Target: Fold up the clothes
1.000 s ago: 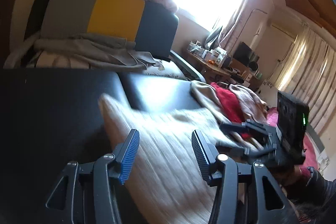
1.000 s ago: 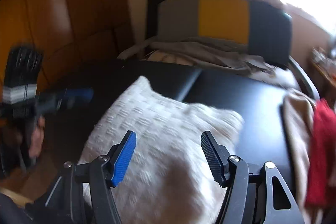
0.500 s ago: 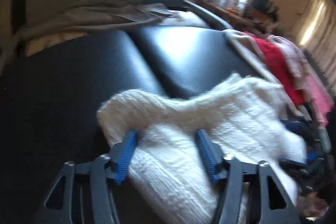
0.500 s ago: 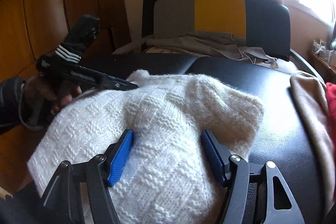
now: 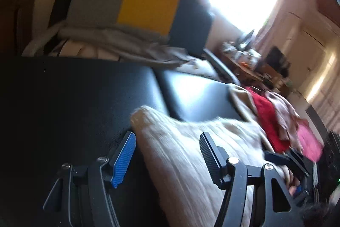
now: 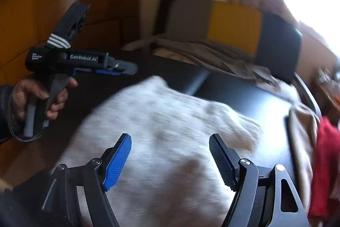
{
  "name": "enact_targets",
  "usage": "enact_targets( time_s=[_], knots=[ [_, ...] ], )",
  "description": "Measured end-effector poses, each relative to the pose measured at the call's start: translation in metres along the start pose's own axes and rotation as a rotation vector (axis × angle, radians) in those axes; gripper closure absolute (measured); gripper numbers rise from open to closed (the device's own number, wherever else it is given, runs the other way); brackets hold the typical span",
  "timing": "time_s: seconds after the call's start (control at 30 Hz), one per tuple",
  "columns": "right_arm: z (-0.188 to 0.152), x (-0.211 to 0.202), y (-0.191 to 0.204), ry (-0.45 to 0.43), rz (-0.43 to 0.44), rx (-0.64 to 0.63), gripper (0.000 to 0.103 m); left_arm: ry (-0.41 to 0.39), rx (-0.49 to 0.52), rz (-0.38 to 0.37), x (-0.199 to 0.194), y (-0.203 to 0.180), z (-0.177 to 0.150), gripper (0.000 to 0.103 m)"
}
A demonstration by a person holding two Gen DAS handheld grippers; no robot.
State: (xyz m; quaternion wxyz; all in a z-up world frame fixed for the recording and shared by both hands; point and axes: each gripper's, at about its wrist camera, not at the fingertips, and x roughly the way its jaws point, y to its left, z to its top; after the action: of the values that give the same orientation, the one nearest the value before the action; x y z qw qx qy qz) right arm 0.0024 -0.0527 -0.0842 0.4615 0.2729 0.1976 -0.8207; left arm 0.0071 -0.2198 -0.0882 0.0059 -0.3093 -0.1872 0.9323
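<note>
A white knitted sweater (image 5: 191, 152) lies folded on the black padded table (image 5: 74, 99). In the left wrist view my left gripper (image 5: 167, 154) hovers over the sweater's left edge. Its jaws are closing a little, and the pads are clear of the knit. From the right wrist view, the left gripper (image 6: 125, 67) is off the cloth, held by a hand (image 6: 38, 95). My right gripper (image 6: 170, 156) hangs over the sweater (image 6: 170, 131) with its jaws opening. The knit shows in the gap between the fingers, and they do not press on it. The right gripper (image 5: 286, 159) also shows at the sweater's right end.
A pile of beige, red and pink clothes (image 5: 267, 118) lies on the table's right side. Behind the table stands a chair with a grey, yellow and dark back (image 5: 146, 12), draped with grey cloth (image 5: 127, 44). A bright window and a cluttered desk (image 5: 244, 56) are far right.
Half a second ago both grippers were pushed down into the bunched sweater. Both have since drawn up and back from it, and the sweater lies flatter.
</note>
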Motion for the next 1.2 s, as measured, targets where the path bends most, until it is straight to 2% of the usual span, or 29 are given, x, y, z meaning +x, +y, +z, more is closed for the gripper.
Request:
enact_targets(
  time_s=[0.07, 0.17, 0.3, 0.4, 0.53, 0.63, 0.77, 0.93, 1.07, 1.2],
  knots=[
    [-0.005, 0.002, 0.012, 0.029, 0.01, -0.034, 0.026, 0.002, 0.054, -0.041, -0.006, -0.014, -0.014, 0.039],
    [-0.015, 0.006, 0.028, 0.071, 0.022, -0.08, 0.026, 0.064, 0.182, -0.067, -0.003, -0.047, -0.049, 0.039],
    [-0.046, 0.007, 0.023, 0.089, -0.008, -0.065, 0.025, 0.116, 0.325, 0.081, 0.021, -0.069, -0.094, 0.037],
    [-0.062, 0.008, 0.021, 0.056, -0.012, -0.056, 0.025, 0.09, 0.239, 0.092, 0.023, -0.061, -0.101, 0.036],
    [-0.067, 0.011, 0.022, 0.029, -0.025, -0.062, 0.023, 0.09, 0.197, 0.104, 0.021, -0.056, -0.1, 0.034],
    [-0.066, 0.009, 0.019, 0.031, -0.003, -0.043, 0.021, 0.082, 0.132, 0.071, 0.014, -0.05, -0.089, 0.034],
    [-0.062, 0.003, 0.019, 0.065, 0.049, -0.04, 0.008, 0.058, -0.023, 0.015, -0.002, -0.027, -0.073, 0.035],
    [-0.053, -0.008, 0.019, 0.094, 0.069, -0.032, 0.002, 0.018, -0.145, -0.037, -0.024, 0.006, -0.056, 0.033],
    [-0.045, -0.035, -0.012, 0.058, 0.155, 0.11, 0.0, 0.074, -0.278, -0.135, -0.02, 0.043, -0.052, 0.028],
    [-0.049, -0.046, -0.073, 0.063, 0.264, 0.373, 0.0, 0.102, -0.391, -0.263, -0.01, 0.068, -0.052, 0.027]
  ],
)
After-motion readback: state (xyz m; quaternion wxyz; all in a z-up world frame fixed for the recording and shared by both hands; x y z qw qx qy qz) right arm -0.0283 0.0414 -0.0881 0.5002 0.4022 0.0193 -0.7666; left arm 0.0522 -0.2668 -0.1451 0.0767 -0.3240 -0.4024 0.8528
